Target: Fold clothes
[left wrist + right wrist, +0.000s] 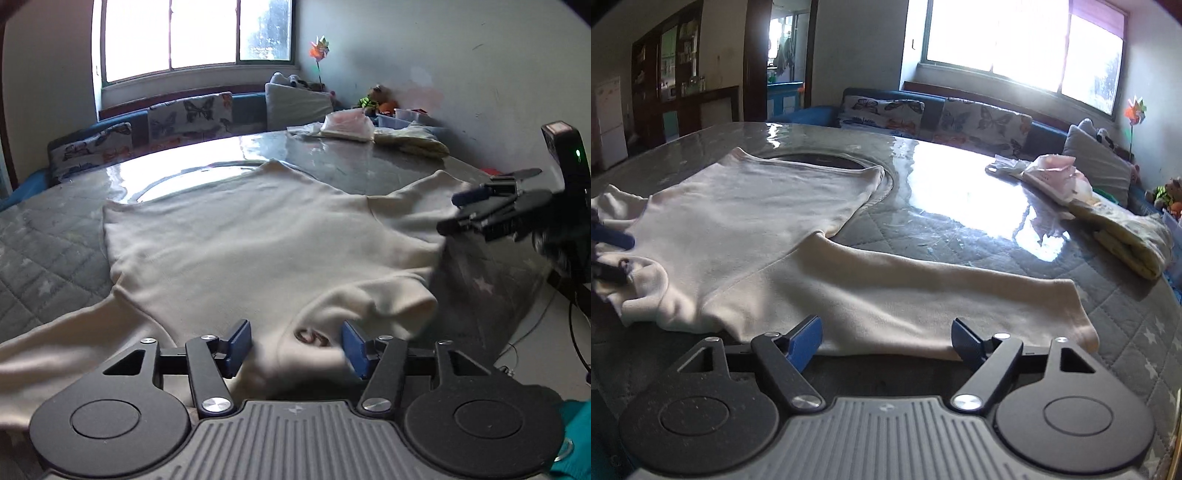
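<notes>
Cream sweater (236,243) flat on worktop (960,206). Left claw (297,345) spread over collar, right claw (886,341) spread at sleeve (923,295). Pinch edges only, lift together.

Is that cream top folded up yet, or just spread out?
Spread out: the cream top lies flat on the table, one sleeve stretched straight.

Left wrist view: low and close over the cream sweater's (240,251) collar, facing the window (195,33). Right wrist view: close at a sleeve's near edge, angled down across the table (960,206). Both share sweater, table, and window.
</notes>
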{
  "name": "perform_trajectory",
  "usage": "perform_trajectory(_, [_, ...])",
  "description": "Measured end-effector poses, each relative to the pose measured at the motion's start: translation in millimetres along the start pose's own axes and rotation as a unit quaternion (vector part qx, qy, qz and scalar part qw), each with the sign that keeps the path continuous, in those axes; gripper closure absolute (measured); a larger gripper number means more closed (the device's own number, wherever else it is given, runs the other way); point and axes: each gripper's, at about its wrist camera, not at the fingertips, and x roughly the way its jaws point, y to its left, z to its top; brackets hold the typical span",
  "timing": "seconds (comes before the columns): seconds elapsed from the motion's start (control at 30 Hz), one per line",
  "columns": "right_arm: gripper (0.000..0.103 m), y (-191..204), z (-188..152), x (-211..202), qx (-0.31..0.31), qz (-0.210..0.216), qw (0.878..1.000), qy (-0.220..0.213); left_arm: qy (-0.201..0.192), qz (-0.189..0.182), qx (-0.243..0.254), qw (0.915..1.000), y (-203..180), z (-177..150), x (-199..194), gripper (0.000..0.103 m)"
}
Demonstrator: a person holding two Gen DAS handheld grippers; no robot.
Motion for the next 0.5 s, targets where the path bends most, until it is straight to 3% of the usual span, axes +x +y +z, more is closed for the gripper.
perform_trajectory(0.3, [0.024,-21,-7,-10,0.054,-0.032,0.998,-0.005,-0.031,-0.001,-0.026,0.9992,2,19,-5,0.042])
perform_trajectory(0.5, [0.019,-22,11,-4,0.066,-0.043,0.997,-0.016,-0.020,0.001,-0.059,0.9981,-7,41,17,0.034])
